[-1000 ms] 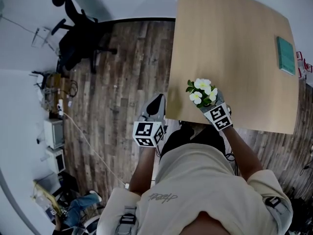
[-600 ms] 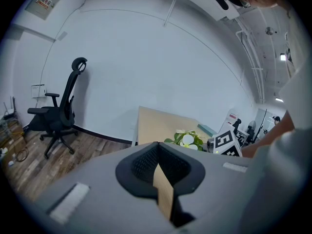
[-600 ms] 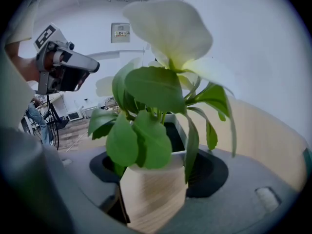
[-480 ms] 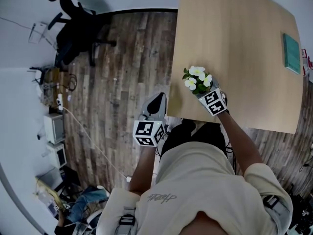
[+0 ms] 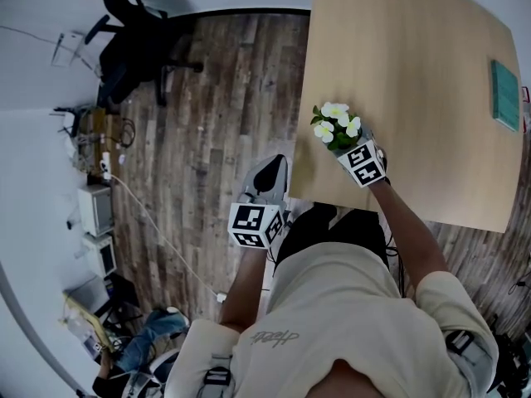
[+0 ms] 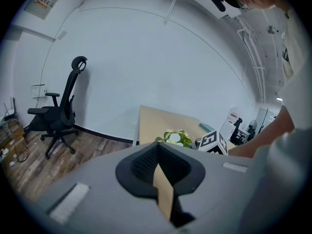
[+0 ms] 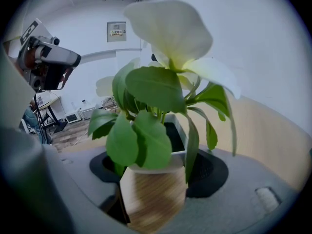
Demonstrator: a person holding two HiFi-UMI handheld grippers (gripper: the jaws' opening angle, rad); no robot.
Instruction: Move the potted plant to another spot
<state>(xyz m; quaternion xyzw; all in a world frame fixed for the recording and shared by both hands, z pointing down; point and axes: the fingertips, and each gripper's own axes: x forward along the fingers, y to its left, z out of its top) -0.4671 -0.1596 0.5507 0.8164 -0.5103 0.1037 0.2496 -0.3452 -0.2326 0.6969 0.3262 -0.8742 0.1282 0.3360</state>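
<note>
At far left, against the pale wall: black office chair point(image 5: 124, 52) on the plank floor point(image 5: 207, 123), with boxes and a trailing white cable point(image 5: 158, 235) below it.

Left of centre: left gripper point(image 5: 267, 175), just off the surface's near left corner and over the floor, angled slightly downward. Jaws brought together, nothing held between them.

Bottom centre: person's beige shirt point(image 5: 332, 305), one forearm reaching to each gripper.

Centre right: light wooden surface point(image 5: 415, 65), mostly bare. Near its left-hand front corner: potted plant point(image 5: 336, 127), upright, white blossoms over green leaves.

Clamped on it from the person's side: right gripper point(image 5: 353, 149), jaws set wide against the two flanks of the wood-grained pot point(image 7: 153, 191). White rim and dark soil plain in the right gripper view. Contact between pot base and surface not discernible.

At far right, close to the surface's right-hand edge: flat teal object point(image 5: 504, 95), well apart from the plant.
</note>
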